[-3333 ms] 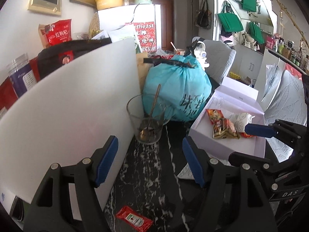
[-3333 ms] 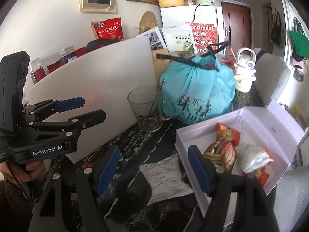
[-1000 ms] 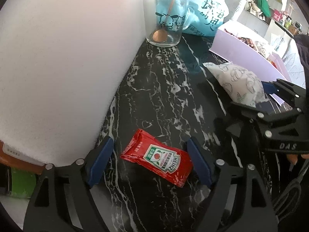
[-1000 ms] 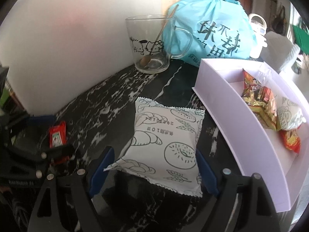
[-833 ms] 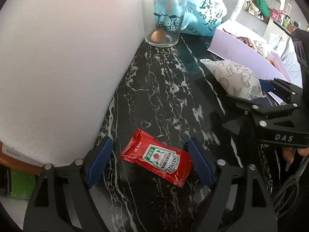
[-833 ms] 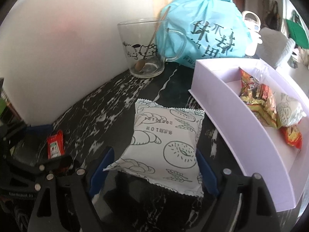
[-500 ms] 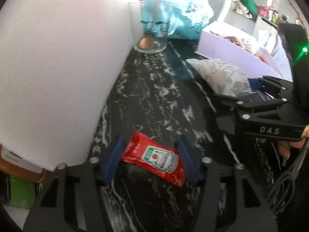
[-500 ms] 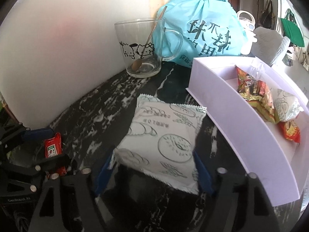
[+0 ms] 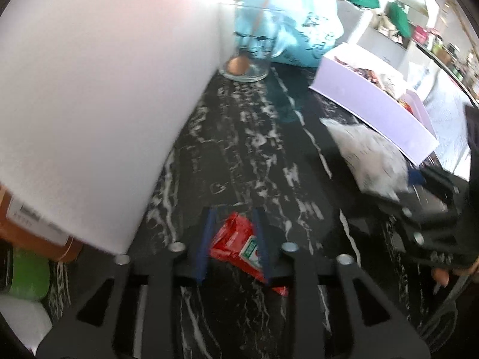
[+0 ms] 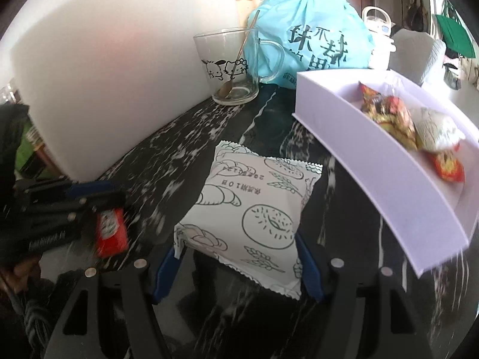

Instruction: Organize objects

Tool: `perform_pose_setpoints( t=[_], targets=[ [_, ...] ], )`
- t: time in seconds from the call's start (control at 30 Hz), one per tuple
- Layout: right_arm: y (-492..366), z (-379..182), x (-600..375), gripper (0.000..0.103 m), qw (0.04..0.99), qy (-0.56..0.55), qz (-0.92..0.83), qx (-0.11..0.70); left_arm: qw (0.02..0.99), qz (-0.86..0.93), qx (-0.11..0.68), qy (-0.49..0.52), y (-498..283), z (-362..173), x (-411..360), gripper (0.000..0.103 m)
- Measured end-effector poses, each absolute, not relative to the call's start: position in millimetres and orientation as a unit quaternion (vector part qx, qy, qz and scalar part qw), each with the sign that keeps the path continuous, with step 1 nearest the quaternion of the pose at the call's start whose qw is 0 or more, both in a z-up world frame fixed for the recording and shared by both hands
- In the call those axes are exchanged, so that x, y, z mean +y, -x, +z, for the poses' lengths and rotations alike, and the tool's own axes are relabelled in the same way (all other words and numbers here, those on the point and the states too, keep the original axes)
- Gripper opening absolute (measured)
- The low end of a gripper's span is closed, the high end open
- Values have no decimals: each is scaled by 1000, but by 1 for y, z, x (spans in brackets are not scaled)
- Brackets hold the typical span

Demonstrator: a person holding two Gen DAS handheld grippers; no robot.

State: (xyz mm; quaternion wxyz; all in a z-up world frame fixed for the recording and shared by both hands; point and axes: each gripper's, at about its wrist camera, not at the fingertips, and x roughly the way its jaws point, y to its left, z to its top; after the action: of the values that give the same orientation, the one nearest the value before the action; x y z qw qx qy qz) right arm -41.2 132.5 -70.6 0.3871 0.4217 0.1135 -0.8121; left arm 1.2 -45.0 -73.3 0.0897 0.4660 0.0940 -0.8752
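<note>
Closing our left gripper (image 9: 233,239), we have the small red ketchup sachet (image 9: 236,243) between its blue-padded fingers (image 9: 205,245); the pads press its two sides and the sachet is crumpled and tilted there, just above the black white-veined marble worktop (image 9: 254,149). Seen from the right wrist, that sachet (image 10: 111,231) hangs at the tip of the left gripper (image 10: 89,206), well to the left of the lilac cardboard box (image 10: 374,161).

Our right gripper (image 10: 239,264) has its fingers (image 10: 166,269) set against the two near edges of the white square snack packet printed with bread drawings (image 10: 254,209), pinching it across its width. The packet slopes, its near end raised and its far end low over the worktop, just left of the lilac box and not inside it. From the left wrist the same packet (image 9: 371,161) appears blurred beside the box's near long wall (image 9: 368,110).

Inside the lilac box lie several wrapped snacks (image 10: 389,113), red-and-gold ones and a white one. Beyond the box's far left corner stands a clear glass mug with cartoon figures (image 10: 230,68), a spoon (image 10: 239,59) leaning in it, and behind the mug sits a tied turquoise plastic bag (image 10: 311,30). A white foam board (image 10: 104,74) stands upright along the worktop's edge, on the side opposite the box.
</note>
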Motion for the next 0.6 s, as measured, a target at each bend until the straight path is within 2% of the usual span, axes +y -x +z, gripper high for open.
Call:
perform_pose_setpoints(
  t=[0.07,0.23,0.43,0.6],
  targets=[
    [33,-70,136,71,388,-421,-812,114,96,-875,95,-466,-4,-72,-44,59],
    [16,-72,143,71,395,-414,-811,125,107,-874,69,-470,-13,-69,-36,66],
    [13,-74,144,73,392,-415,-810,133,95,-863,76,-491,-16,-79,-29,67],
    [17,-75,147,79,395,-417,-811,108,91,-865,86,-487,-14,-83,-27,67]
  ],
)
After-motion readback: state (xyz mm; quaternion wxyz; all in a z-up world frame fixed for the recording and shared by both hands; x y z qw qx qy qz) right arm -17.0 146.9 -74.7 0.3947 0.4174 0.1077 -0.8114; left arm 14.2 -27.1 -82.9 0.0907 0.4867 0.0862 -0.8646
